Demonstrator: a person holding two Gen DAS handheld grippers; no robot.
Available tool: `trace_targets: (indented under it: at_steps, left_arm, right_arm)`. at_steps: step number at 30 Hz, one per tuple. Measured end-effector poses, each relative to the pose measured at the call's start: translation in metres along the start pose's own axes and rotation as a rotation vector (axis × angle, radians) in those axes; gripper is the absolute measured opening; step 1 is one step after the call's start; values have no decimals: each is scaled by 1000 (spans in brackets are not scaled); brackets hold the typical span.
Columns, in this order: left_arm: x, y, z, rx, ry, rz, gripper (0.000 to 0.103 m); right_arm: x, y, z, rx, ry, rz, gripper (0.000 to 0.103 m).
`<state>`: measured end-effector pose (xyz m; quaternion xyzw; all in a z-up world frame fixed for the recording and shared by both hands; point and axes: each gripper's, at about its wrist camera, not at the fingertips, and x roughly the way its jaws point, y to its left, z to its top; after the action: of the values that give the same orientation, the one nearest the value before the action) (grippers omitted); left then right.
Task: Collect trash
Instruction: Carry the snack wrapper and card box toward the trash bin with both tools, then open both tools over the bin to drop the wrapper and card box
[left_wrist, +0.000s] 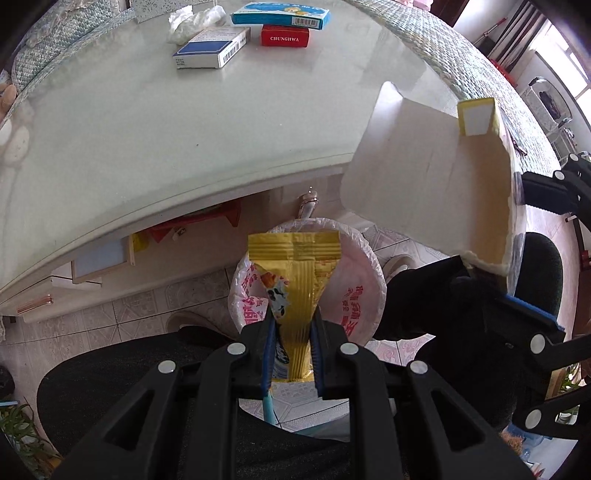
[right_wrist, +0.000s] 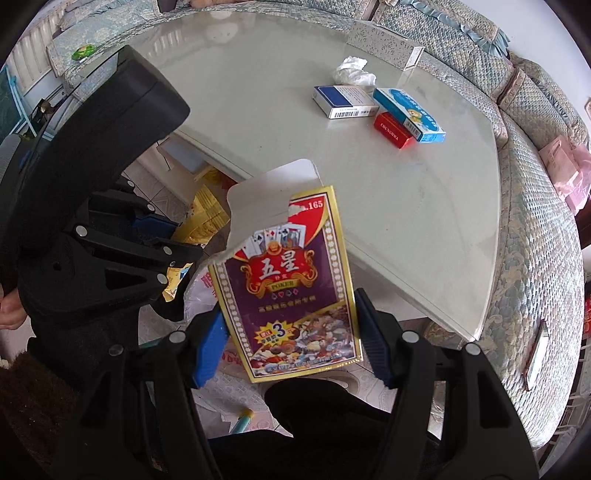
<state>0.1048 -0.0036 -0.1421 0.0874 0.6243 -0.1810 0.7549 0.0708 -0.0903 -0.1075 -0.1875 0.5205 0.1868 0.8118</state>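
Holding yellow wrapper (left_wrist: 295, 291) over bin (left_wrist: 354, 280)

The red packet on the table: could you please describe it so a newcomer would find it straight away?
Start at the pale glass-topped table and find the cluster of small boxes near its far side. The red packet lies there, tucked against the light-blue box. It is the smallest, the only red one, and reads CHUNGHWA.

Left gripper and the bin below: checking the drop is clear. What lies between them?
Only the yellow wrapper, clamped in the left gripper, hangs over the lined bin; left wrist view.
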Motion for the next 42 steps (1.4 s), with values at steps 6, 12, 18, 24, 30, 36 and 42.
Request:
trace_targets:
  at_steps: [6,12,18,24,30,36,42]
  left_arm:
    - [27,1,-3,-8,37,-22,17]
    - [47,1,-4,1,45,-22,17]
    - [74,6,-7,-13,87,-49,17]
    - [104,13,-7,-28,126,-59,17]
    - [130,16,-8,-60,171,-72,17]
    - [145,15,-9,-68,197,-78,17]
    - [165,18,-8,-78,231,-73,17]
  right_arm:
    - [23,0,-8,15,36,28,63]
    - [47,-1,-15,34,69,41,63]
    - [76,-1,-22,41,99,32,63]
    - [102,0,-32,50,132,38,63]
    - [130,1,-35,75,174,75,63]
    - [151,-1,-40,91,206,96,63]
    - [174,-3,-41,105,242,115,63]
